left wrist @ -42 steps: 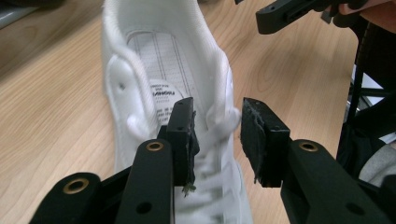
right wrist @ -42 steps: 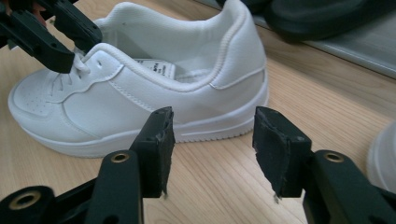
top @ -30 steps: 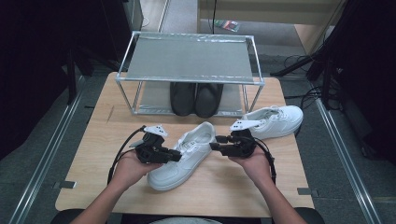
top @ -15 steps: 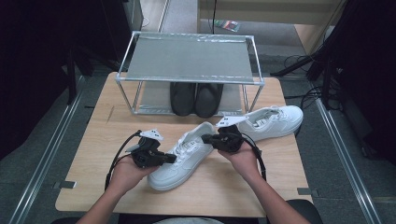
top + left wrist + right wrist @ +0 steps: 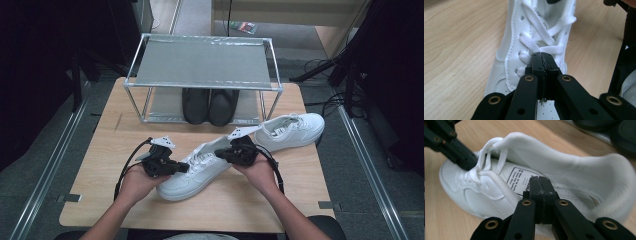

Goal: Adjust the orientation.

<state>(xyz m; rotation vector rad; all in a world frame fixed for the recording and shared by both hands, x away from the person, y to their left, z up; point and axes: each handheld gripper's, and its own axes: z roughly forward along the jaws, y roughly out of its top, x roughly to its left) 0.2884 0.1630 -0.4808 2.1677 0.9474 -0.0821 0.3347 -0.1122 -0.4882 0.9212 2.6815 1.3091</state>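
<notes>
Across the wooden surface (image 5: 110, 150) stands a metal shoe rack (image 5: 202, 62) at the far side, with a pair of black shoes (image 5: 210, 106) on its lower shelf. Just in front of the rack, toward the right edge, lies one white sneaker (image 5: 292, 130), and nearer the person a second white sneaker (image 5: 197, 170) lies at a slant in the middle of the surface, between the two hands. Both claws have just been closing. The left claw (image 5: 186, 169) now has its jaws pressed together right at the lacing over the front of that sneaker; in the left gripper view they seem to pinch a white lace (image 5: 534, 53), though I cannot be sure. The right claw (image 5: 218, 154) is likewise fully closed, at the sneaker's opening by the tongue, whose printed label (image 5: 520, 181) shows beside the jaws; whether it nips any lace I cannot tell.
</notes>
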